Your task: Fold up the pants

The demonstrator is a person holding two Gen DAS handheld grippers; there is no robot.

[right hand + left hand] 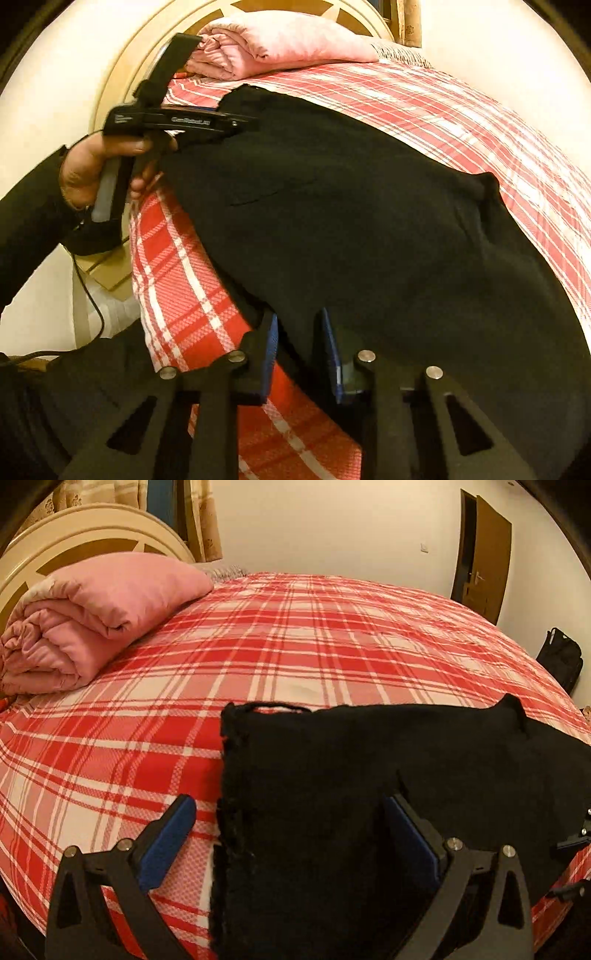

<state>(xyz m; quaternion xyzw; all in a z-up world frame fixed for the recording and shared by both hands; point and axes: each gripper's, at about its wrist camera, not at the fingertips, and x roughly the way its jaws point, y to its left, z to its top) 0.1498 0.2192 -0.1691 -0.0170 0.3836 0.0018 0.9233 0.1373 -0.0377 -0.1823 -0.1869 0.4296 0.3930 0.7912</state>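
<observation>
A: Two tongs on the pants [369, 794], which lie black on the plaid bed [277, 627], lower right of frame.
B: States?
A: Left tongs [288, 834] wide, straddling the cloth's left edge, nothing held. Right tongs [299, 354] narrow, pads around the near edge; grip likely, can't confirm.
B: Long axis?
A: Upper left to lower right, right-wrist view.

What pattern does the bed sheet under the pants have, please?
The bed sheet is a red-and-white plaid, clearest in the left wrist view.
</observation>
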